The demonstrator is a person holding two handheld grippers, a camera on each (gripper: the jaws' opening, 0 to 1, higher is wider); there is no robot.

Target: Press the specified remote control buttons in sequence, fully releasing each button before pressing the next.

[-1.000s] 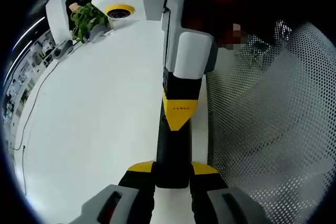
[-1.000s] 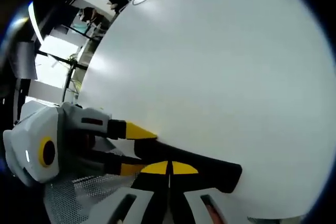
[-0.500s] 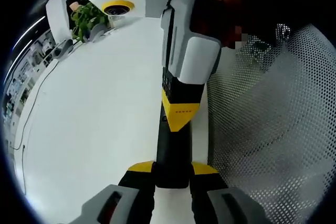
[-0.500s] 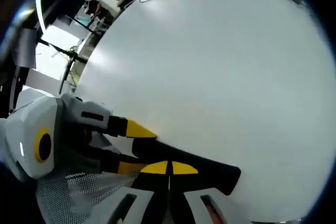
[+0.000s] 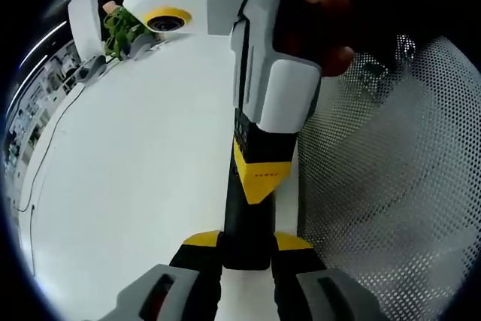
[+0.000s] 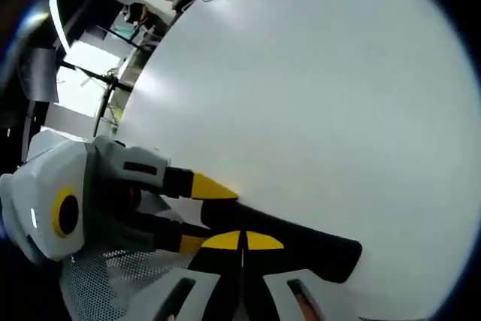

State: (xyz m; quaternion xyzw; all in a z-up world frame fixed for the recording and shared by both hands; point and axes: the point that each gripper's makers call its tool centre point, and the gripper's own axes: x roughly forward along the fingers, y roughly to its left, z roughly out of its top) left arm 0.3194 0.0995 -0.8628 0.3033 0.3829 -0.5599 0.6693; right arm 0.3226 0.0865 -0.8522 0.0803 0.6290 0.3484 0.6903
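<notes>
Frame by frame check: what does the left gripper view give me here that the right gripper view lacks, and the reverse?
Left gripper view: a green plant at the table's far edge, and a person's hand gripping the right gripper, whose closed yellow tips rest on the remote.
Right gripper view: bright windows beyond the table, and the left gripper seen from the side, clamped on the remote's end.
Shared: the black remote, both grippers, the white table and the perforated mesh.

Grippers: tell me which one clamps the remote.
The left gripper: its jaws flank the remote at its end. The right gripper has its jaws together, over the remote's top.
</notes>
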